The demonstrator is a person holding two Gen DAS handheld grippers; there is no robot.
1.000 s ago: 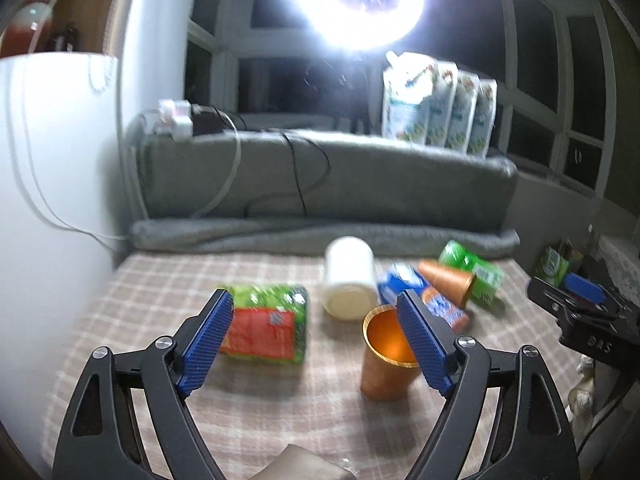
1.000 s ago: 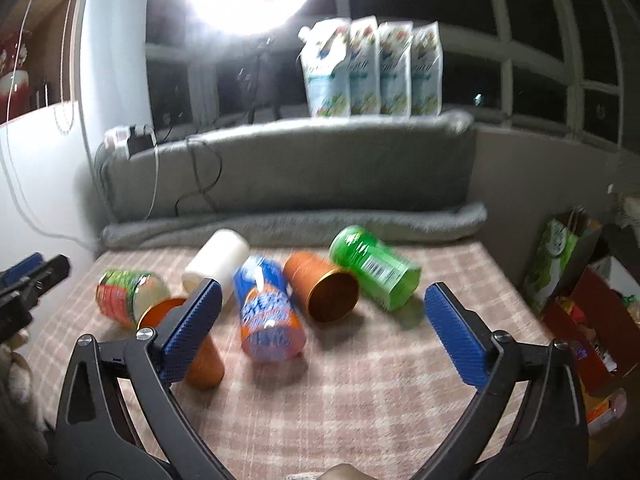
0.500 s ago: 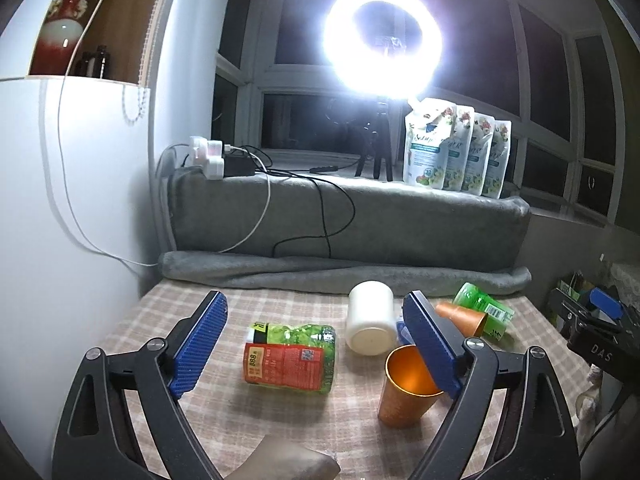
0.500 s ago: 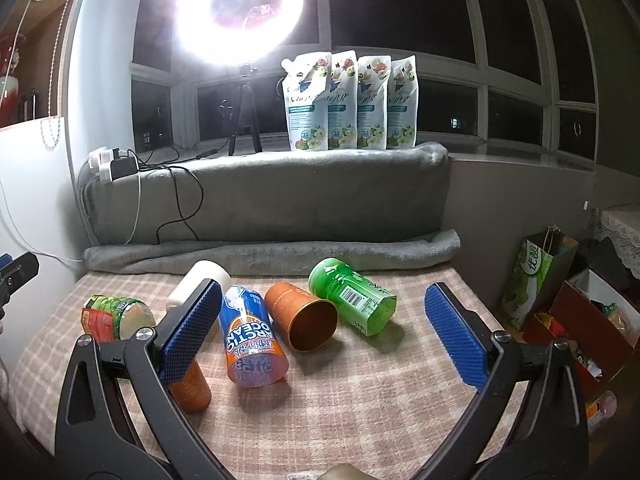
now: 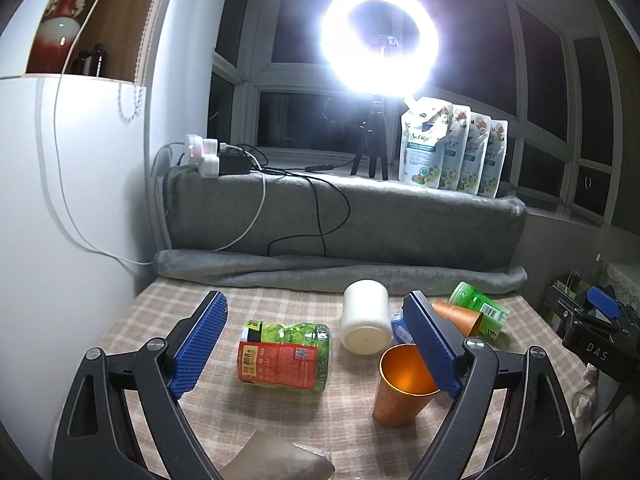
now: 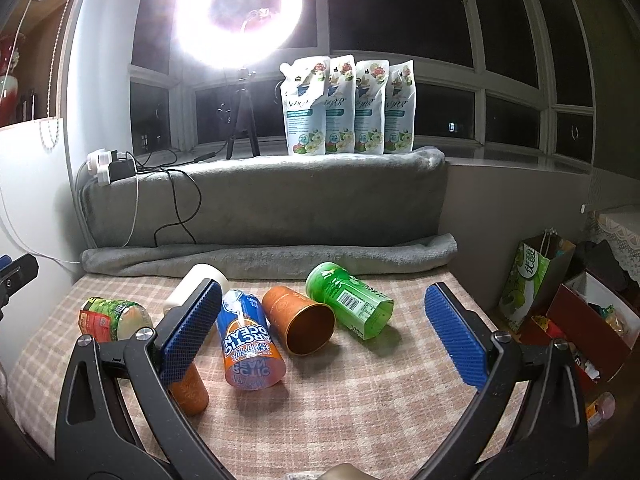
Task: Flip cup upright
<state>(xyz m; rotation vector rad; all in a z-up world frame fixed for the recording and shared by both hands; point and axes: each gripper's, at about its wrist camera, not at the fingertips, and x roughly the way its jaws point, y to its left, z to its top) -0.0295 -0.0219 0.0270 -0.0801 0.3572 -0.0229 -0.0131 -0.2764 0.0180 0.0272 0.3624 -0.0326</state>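
While one orange cup point(image 5: 402, 390) stands upright, we hold both grippers wide open and empty; the tipped cup point(image 6: 299, 319) lies ahead of our right gripper point(image 6: 320, 336), mouth toward us

One orange cup point(image 5: 400, 392) stands upright on the checked cloth, its open mouth facing up and shiny inside. Another orange cup point(image 6: 298, 320) lies on its side, its open mouth facing the camera.

Glaring ring light point(image 5: 380, 42) backlights dim, fisheye-warped, sharp views.
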